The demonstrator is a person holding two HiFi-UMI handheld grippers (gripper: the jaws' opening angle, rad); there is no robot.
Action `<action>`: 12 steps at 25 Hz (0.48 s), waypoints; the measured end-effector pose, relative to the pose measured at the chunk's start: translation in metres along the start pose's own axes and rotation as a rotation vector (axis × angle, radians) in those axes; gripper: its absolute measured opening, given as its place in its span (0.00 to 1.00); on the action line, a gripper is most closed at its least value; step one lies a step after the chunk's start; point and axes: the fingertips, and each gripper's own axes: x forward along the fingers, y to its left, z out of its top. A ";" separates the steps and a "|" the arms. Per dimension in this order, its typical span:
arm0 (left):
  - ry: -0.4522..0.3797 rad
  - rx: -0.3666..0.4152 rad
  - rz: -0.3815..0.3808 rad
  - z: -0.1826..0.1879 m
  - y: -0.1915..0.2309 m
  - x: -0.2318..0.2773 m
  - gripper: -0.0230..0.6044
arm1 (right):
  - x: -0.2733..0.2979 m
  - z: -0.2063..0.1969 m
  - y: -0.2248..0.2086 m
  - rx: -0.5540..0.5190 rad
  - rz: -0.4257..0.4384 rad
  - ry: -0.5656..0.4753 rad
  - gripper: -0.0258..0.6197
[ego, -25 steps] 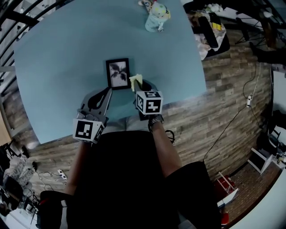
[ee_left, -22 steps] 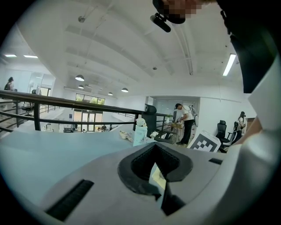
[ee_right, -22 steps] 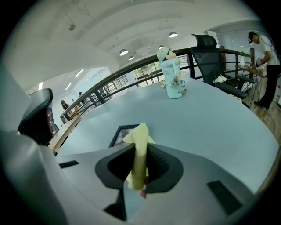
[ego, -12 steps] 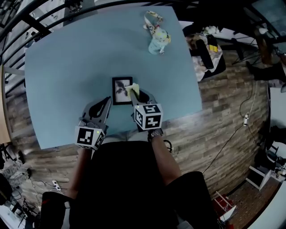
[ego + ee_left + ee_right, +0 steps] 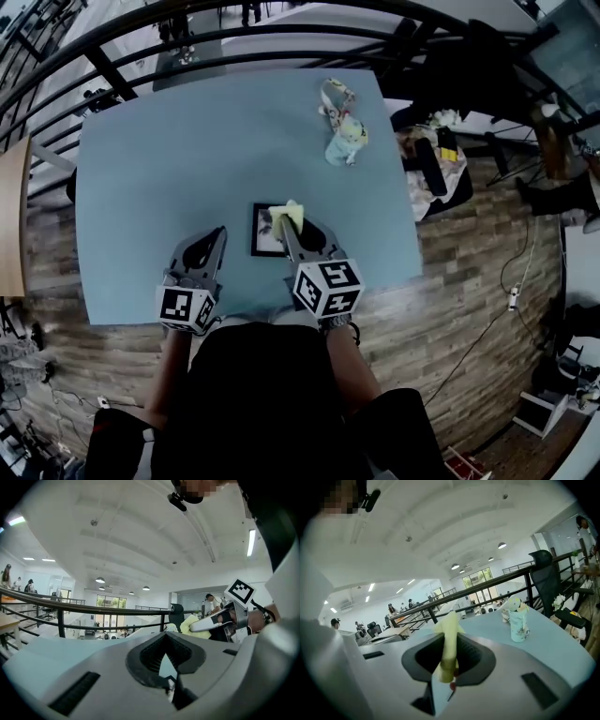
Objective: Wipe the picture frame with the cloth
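Head view: teal table (image 5: 159, 169) seen from steeply above. The picture frame (image 5: 264, 236) lies flat on it, close to the near edge and about midway along that edge. Dark border, pale print inside, the motif too small to make out.

Right gripper (image 5: 287, 225) reaches in from the near side over the frame's right half. A yellow cloth (image 5: 288, 214) sticks out of its tip and sits over the frame's far right corner. Whether the cloth actually presses on the glass cannot be told from above.

Right gripper view: jaws are closed tight on the cloth (image 5: 450, 641), which stands up as a narrow folded strip between them, its free end flaring above the tip of the right gripper (image 5: 449, 667).

Left gripper (image 5: 220, 234) is to the left of the frame, near it but apart, angled towards the far side.

Left gripper view: the jaws of the left gripper (image 5: 168, 665) are brought together, nothing between them. The right gripper (image 5: 211, 623) and its cloth (image 5: 189, 624) show off to the right.

Far right on the table: a pale patterned cup (image 5: 345, 143), upright, well apart from the frame, with a strip of ribbon (image 5: 332, 96) beyond it. The cup (image 5: 519, 620) also shows in the right gripper view. A dark railing (image 5: 234, 33) runs past the far edge.
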 end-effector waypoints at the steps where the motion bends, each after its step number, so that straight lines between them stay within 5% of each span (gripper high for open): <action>1: -0.010 0.004 0.005 0.004 0.002 -0.002 0.03 | -0.003 0.007 0.004 -0.004 0.005 -0.017 0.13; 12: -0.069 0.037 0.027 0.035 0.010 -0.026 0.03 | -0.029 0.050 0.049 -0.110 0.034 -0.128 0.13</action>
